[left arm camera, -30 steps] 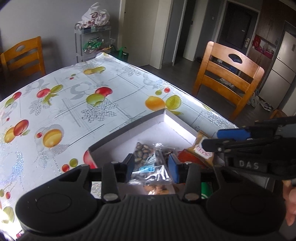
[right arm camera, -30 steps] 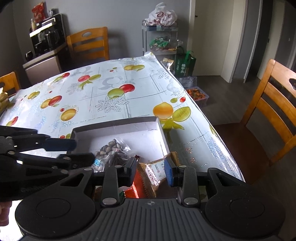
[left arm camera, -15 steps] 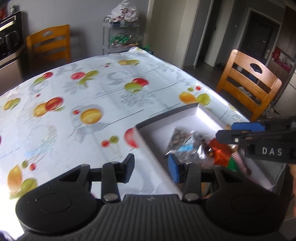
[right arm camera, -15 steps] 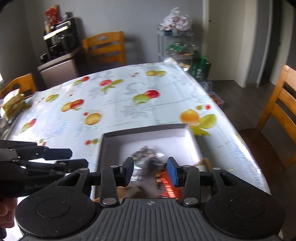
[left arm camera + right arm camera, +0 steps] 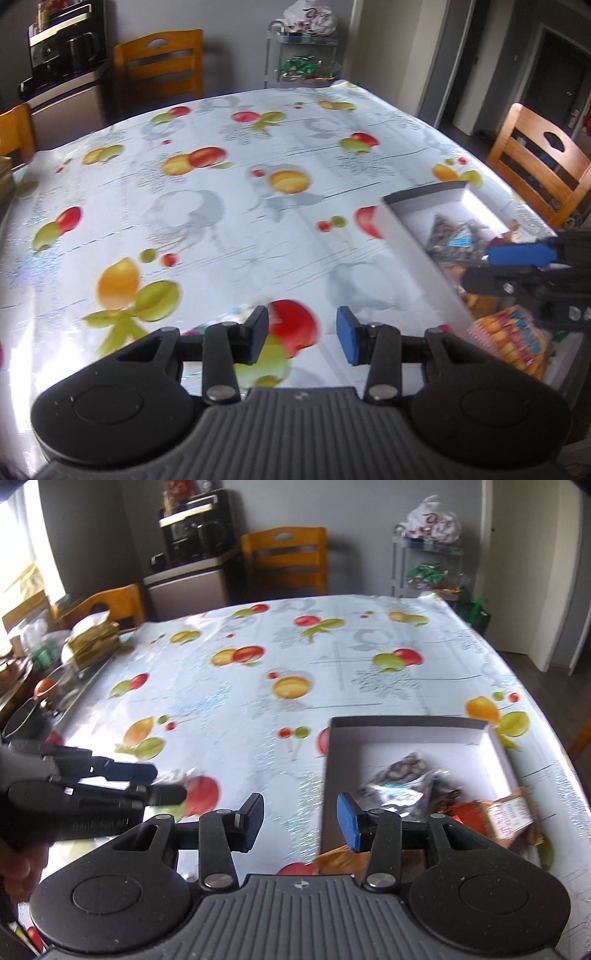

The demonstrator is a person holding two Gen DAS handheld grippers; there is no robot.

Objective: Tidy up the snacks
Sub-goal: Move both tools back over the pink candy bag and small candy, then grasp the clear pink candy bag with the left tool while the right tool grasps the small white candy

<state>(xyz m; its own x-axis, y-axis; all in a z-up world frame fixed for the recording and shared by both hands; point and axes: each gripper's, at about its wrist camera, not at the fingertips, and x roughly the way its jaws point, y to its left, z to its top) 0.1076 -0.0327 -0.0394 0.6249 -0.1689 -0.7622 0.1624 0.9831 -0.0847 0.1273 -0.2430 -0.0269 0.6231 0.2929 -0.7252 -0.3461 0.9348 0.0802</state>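
One shallow grey box [image 5: 406, 725] with a white floor sits on the desk [image 5: 258, 701], near its right edge in the right wrist view, on a glossy cloth printed with fruit. The snacks lie inside the box, bunched at its near end. I can count a clear bag of dark nuts [image 5: 400, 775] with a small blue label, an orange-red packet [image 5: 467, 814] touching it, and a tan packet with a white label [image 5: 511, 814] at the box's right wall. A further orange-brown packet [image 5: 338, 862] shows just behind the right gripper's blue pad, partly hidden. From the left wrist view the same nut bag [image 5: 452, 236] is seen, and a pink and yellow striped packet [image 5: 511, 341] at the near end; the blur hides how many more lie under them.

There are two grippers. The left gripper [image 5: 302, 339] hangs over bare cloth to the left of the box, its jaws parted with nothing between them. The right gripper [image 5: 301, 821] sits over the box's left wall; its jaws have just been opening and stand apart, empty. Each gripper shows in the other's camera, side on.

Three wooden chairs stand around the desk in the left wrist view: one at the far side [image 5: 159, 62], one at the right [image 5: 543, 162], one cut off at the left edge [image 5: 14, 133]. One wire rack [image 5: 428, 565] stands by the far wall with a white plastic bag [image 5: 434, 518] on top.
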